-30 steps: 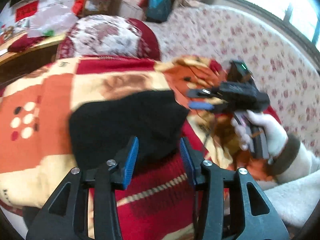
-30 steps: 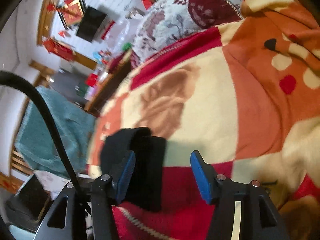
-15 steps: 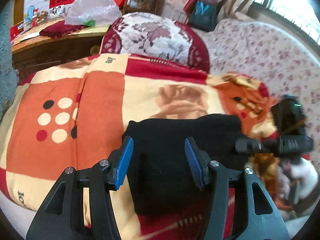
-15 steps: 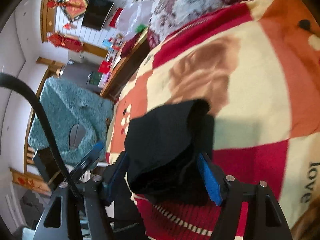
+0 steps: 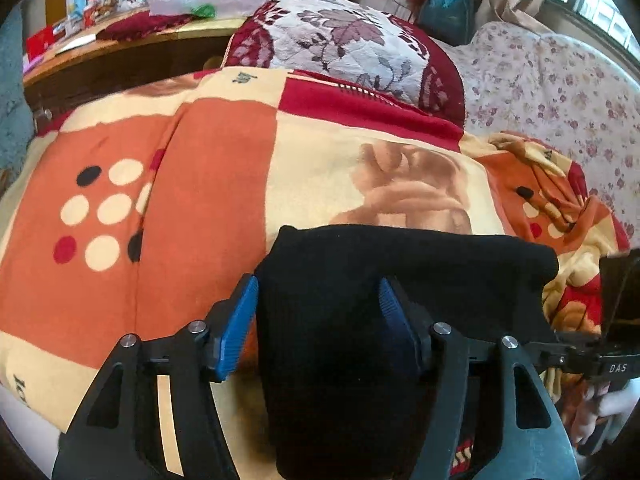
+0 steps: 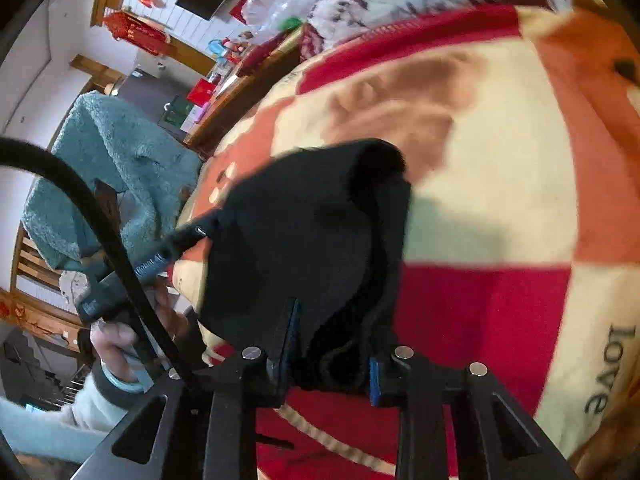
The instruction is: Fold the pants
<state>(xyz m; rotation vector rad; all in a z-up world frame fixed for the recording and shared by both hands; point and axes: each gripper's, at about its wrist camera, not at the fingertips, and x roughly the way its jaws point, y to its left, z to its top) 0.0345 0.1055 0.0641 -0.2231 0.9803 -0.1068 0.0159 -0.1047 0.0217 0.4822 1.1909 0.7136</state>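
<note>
step: folding pants (image 5: 400,280) on blanket (image 5: 200,200) | right gripper (image 6: 329,360): just closed, clamping cloth | left gripper (image 5: 316,320): just widened, released, at 9 o'clock edge | advice: should keep edges aligned

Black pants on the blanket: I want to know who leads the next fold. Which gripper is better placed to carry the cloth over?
Probably the right. The right gripper has just been closing and pinches the black pants, while the left gripper, just opening, only straddles their edge.
</note>
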